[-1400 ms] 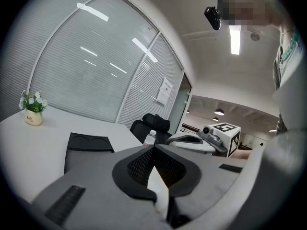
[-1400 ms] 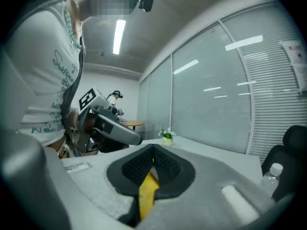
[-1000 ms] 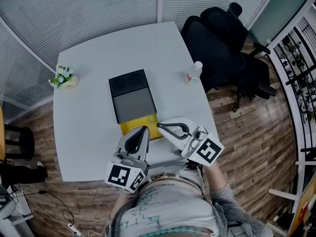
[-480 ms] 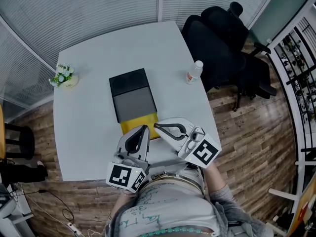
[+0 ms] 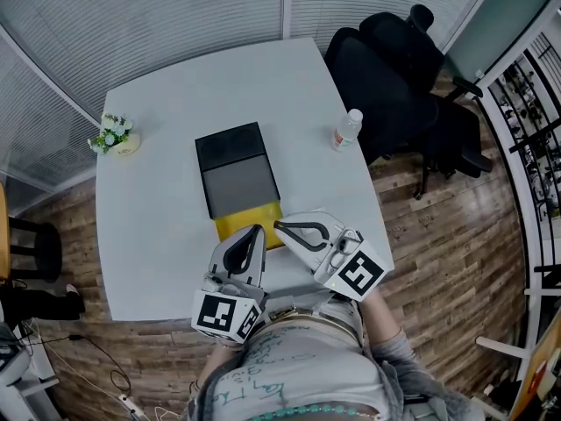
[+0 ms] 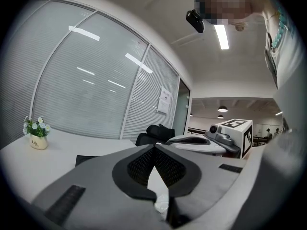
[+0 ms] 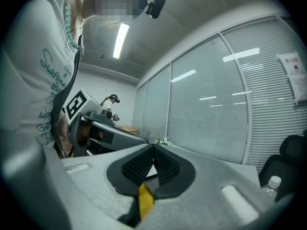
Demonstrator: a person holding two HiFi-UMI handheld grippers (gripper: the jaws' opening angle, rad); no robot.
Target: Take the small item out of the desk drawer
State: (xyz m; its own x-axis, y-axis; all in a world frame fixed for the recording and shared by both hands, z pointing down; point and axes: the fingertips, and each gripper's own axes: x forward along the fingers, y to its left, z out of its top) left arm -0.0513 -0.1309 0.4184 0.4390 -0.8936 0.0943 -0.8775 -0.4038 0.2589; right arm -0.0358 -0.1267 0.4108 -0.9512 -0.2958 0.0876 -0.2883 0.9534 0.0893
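Observation:
A low black and grey drawer box (image 5: 235, 172) lies on the white table (image 5: 149, 217), and its yellow drawer (image 5: 245, 224) stands pulled out at the near end. No small item shows in the drawer from the head view. My left gripper (image 5: 258, 230) is shut, its tip at the drawer's near edge, nothing between the jaws. My right gripper (image 5: 279, 225) is shut too, pointing left at the drawer's right corner. In the right gripper view the jaws (image 7: 153, 147) meet, with a strip of yellow showing below them. The left gripper (image 6: 154, 146) also shows its jaws closed.
A small flower pot (image 5: 114, 136) stands at the table's far left and a plastic bottle (image 5: 344, 130) near the right edge. A black office chair (image 5: 394, 68) sits beyond the far right corner. Blinds and glass walls ring the table; the floor is wood.

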